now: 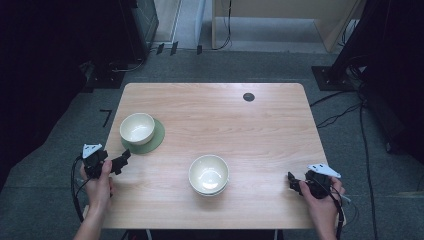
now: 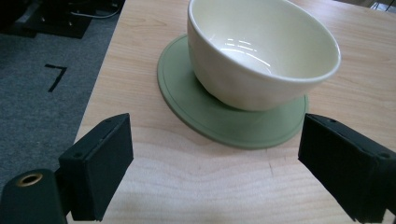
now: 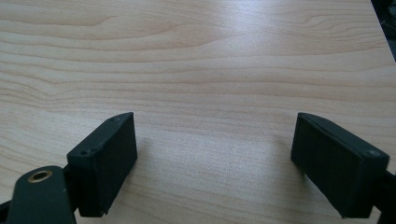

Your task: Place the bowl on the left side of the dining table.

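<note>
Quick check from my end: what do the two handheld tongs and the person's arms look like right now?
Both tongs, left and right, are black, each with two flat, blocky rectangular jaws bearing small screw holes. A pale grey three-cornered plate tops each, a brass-ringed hole sits near the left jaw's base, and a black cable trails from each. The forearms are bare, with no sleeves visible.

You have two cream bowls on the table: one [image 1: 137,128] on the single green mat [image 1: 156,137], one [image 1: 208,173] near the front edge, which may be two stacked, though the rim is too blurred to tell. Two grippers: left [image 1: 121,161], right [image 1: 292,181].
</note>
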Tool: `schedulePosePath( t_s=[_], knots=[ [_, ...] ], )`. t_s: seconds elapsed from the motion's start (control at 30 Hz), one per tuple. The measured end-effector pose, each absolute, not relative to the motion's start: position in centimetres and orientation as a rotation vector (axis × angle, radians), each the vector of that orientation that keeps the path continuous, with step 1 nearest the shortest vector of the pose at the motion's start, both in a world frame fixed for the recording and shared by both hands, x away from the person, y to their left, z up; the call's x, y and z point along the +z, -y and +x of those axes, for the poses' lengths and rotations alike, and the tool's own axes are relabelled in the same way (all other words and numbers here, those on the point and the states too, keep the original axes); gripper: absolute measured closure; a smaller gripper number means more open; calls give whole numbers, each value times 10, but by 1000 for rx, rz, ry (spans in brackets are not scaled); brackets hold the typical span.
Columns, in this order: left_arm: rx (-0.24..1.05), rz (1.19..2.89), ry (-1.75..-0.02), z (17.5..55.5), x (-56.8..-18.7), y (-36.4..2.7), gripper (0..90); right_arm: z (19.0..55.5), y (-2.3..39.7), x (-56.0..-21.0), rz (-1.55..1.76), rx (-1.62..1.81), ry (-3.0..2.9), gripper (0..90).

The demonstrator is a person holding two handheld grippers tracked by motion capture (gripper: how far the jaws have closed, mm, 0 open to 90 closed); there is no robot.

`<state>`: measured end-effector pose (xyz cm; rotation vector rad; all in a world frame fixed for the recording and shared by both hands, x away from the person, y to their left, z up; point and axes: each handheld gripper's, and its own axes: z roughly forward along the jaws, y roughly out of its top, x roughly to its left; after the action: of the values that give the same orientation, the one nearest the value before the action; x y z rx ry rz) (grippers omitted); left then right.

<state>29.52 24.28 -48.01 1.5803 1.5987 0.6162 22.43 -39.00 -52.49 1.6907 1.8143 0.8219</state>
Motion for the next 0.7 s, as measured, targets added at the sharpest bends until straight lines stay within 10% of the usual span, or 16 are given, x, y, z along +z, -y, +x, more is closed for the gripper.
schedulePosePath(
  t_s=[0.7],
  knots=[
    [587,1665,-1598,260,-507,-248,97,224,390,-525,1691,822,-1814,140]
  ],
)
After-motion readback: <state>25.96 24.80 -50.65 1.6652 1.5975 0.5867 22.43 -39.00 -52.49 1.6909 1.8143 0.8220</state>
